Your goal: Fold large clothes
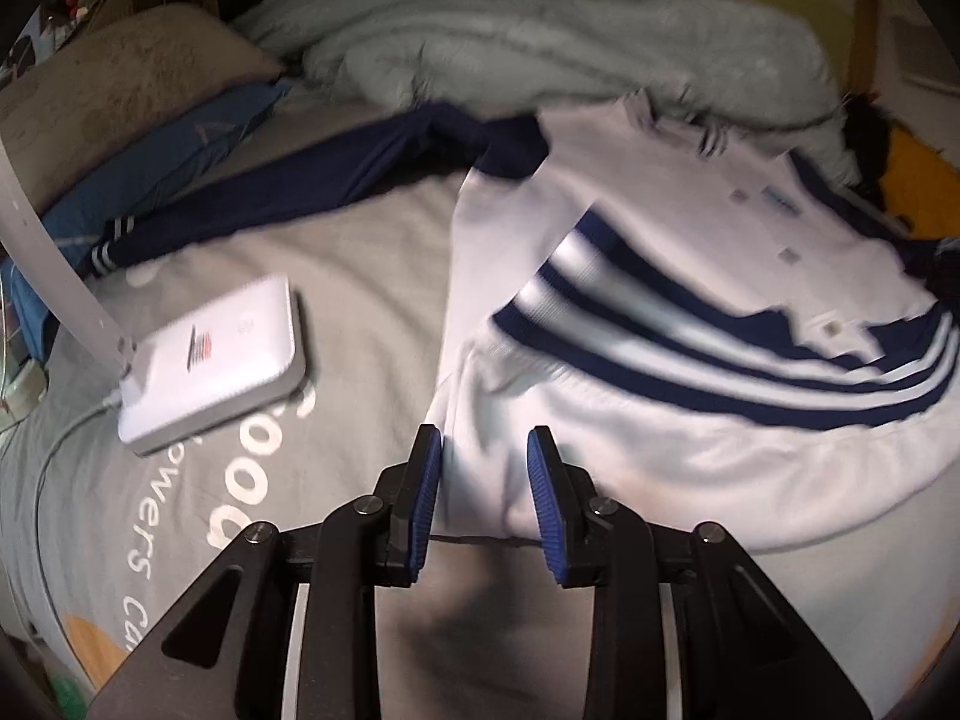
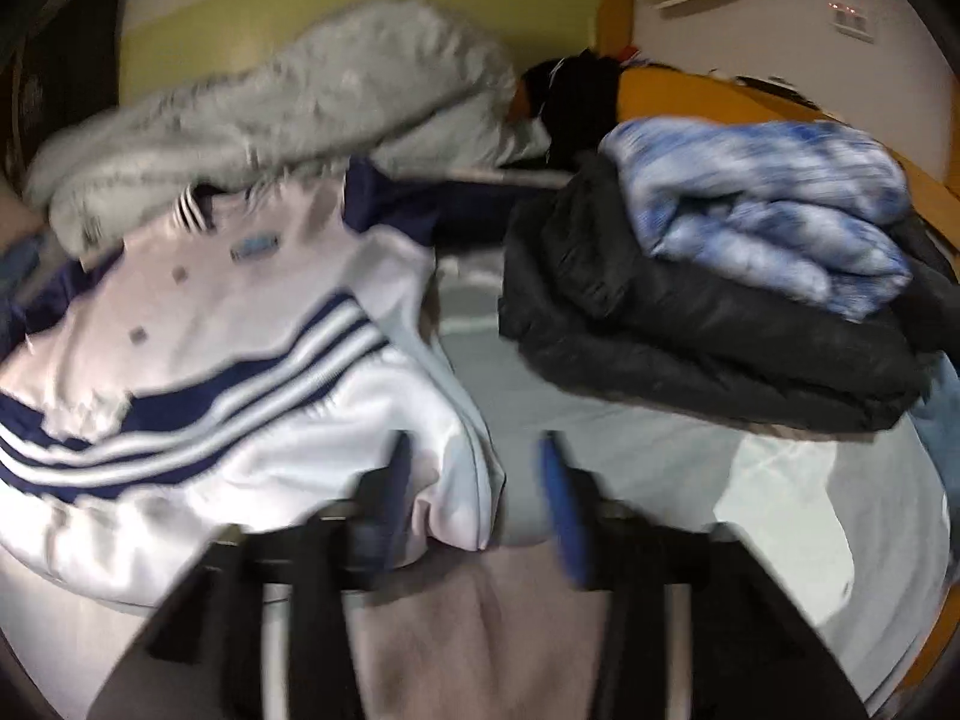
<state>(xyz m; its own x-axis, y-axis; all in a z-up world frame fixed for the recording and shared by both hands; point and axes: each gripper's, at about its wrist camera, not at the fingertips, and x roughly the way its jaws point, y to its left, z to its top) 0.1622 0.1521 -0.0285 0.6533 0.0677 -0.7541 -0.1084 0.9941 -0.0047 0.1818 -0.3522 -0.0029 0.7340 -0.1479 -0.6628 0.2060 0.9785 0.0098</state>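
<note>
On bed (image 1: 360, 276), white jacket (image 1: 660, 420) between grippers (image 1: 485, 501)

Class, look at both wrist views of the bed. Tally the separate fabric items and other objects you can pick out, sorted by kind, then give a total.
White and navy striped jacket: 1
Fluffy grey blanket: 1
Black padded garment: 1
Blue and white mottled knit: 1
Pillows, beige and blue: 2
White box with cable: 1
Total: 7
</note>
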